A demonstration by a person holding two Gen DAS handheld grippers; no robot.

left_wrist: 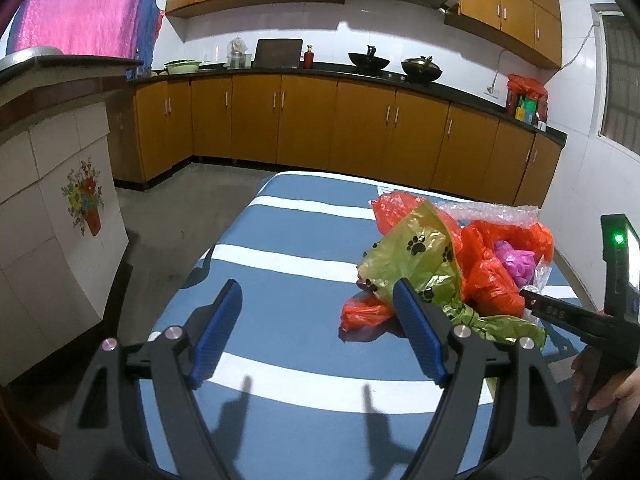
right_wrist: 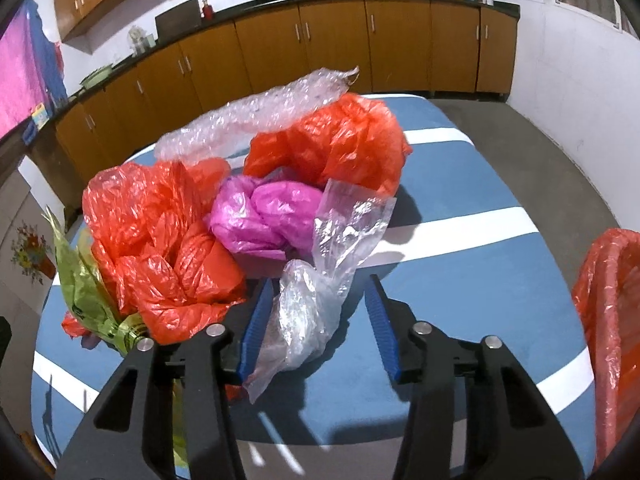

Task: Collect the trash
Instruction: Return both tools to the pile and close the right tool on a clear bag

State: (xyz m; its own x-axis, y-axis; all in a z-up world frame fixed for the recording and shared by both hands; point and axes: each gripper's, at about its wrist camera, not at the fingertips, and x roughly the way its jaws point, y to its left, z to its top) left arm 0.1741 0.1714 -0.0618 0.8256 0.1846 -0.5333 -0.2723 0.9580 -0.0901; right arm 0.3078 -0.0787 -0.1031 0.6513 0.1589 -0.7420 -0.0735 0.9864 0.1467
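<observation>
The right gripper (right_wrist: 318,316) tilts steeply down over the tabletop (right_wrist: 460,280), its jaws part-way spread with a crumpled clear plastic bag (right_wrist: 316,296) standing between them; the bag's film lies against the left blue ribbed pad (right_wrist: 256,332) and clear of the other, so the jaws do not pinch it. The left gripper (left_wrist: 320,312) points down at a shallower slant, its jaws spread wide with nothing between them but the blue-and-white striped cloth that covers the tabletop. Its right pad (left_wrist: 416,328) sits just in front of a green bag printed with black paw marks (left_wrist: 416,248), thin and creased. Behind the clear plastic bag lies the rest of the trash in one loose heap: a knotted magenta bag (right_wrist: 260,216) touching it, wrinkled glossy orange bags (right_wrist: 160,248) to either side of that, and a long strip of bubble wrap (right_wrist: 256,116) arched over the back. At the tabletop's right edge, well apart from the clear plastic bag, stands a bin lined with orange film (right_wrist: 608,300). A hand (left_wrist: 608,396) grips the right gripper's handle.
</observation>
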